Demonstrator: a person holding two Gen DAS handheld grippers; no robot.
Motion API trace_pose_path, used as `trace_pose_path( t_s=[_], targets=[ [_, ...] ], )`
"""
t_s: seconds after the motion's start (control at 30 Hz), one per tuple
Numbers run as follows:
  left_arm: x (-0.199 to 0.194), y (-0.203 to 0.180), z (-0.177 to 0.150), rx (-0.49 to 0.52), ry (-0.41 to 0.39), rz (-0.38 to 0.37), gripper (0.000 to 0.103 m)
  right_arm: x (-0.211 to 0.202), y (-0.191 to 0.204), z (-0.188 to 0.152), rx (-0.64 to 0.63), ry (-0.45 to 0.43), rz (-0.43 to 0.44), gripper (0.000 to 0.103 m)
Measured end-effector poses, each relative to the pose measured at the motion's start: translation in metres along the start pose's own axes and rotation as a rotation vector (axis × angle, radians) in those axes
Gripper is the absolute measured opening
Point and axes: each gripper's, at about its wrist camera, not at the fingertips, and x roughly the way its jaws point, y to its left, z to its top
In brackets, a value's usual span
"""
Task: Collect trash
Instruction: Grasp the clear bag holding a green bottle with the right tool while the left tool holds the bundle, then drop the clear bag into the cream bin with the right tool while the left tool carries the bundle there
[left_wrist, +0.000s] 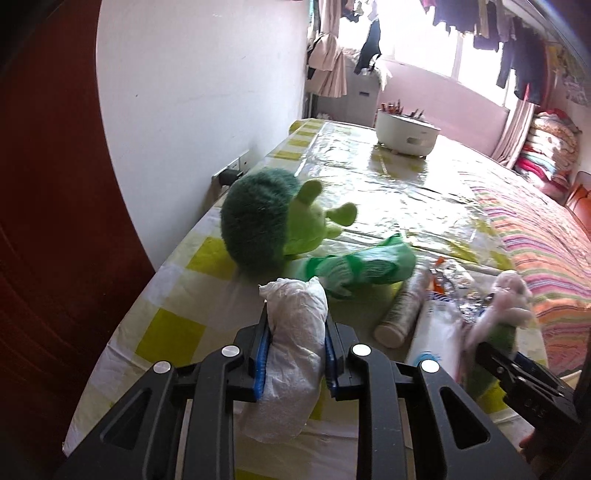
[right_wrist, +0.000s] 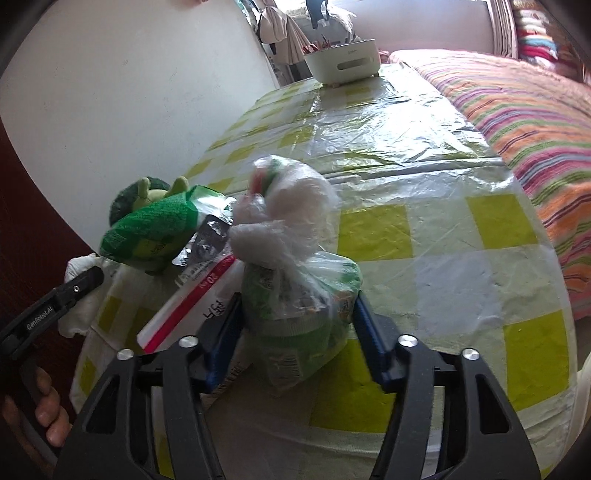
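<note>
My left gripper is shut on a crumpled white tissue wad, held just above the checked tablecloth. The right wrist view shows that gripper and the tissue at the far left. My right gripper is shut on a knotted clear plastic bag with green packaging inside; both blue pads touch its sides. In the left wrist view the right gripper and the blurred bag are at the right. A green snack packet, a foil wrapper and a lying tube sit between them.
A green plush hedgehog stands by the wall. A white packet with a red strip lies beside the bag. A white basin sits at the table's far end. A striped blanket borders the right side. A hand holds the left gripper's handle.
</note>
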Motion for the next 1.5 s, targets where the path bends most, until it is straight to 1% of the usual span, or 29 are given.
trace_pose_path(
  t_s=[0.13,0.2,0.37,0.43,0.63,0.77,0.9,1.07,1.3,1.43,1.5],
  targets=[
    [-0.009,-0.011,-0.001,0.016,-0.022,-0.022,0.023,-0.010,-0.009,-0.001,0.048,-0.020,0.024,0.053],
    [-0.013,-0.017,-0.002,0.029,-0.033,-0.038,0.023,-0.020,-0.010,-0.001,0.052,-0.041,0.036,0.053],
    [-0.022,-0.033,-0.004,0.064,-0.048,-0.075,0.023,-0.051,0.000,-0.005,-0.033,-0.135,-0.016,0.053],
    [-0.024,-0.040,-0.005,0.074,-0.048,-0.086,0.023,-0.061,0.002,-0.008,-0.059,-0.161,-0.032,0.053],
    [-0.031,-0.061,-0.010,0.123,-0.055,-0.114,0.023,-0.085,-0.009,-0.018,-0.072,-0.216,-0.063,0.053],
    [-0.037,-0.079,-0.015,0.161,-0.067,-0.133,0.023,-0.098,-0.028,-0.018,-0.042,-0.249,-0.081,0.053],
    [-0.044,-0.098,-0.021,0.203,-0.074,-0.164,0.023,-0.114,-0.050,-0.023,-0.003,-0.276,-0.111,0.053],
    [-0.050,-0.122,-0.027,0.262,-0.092,-0.186,0.023,-0.135,-0.077,-0.029,0.055,-0.311,-0.146,0.053],
    [-0.056,-0.149,-0.036,0.314,-0.096,-0.230,0.023,-0.167,-0.110,-0.039,0.110,-0.359,-0.201,0.053],
    [-0.060,-0.167,-0.042,0.345,-0.088,-0.271,0.023,-0.185,-0.125,-0.047,0.126,-0.388,-0.246,0.053],
    [-0.063,-0.178,-0.047,0.362,-0.077,-0.304,0.023,-0.193,-0.132,-0.051,0.138,-0.399,-0.262,0.053]
  ],
)
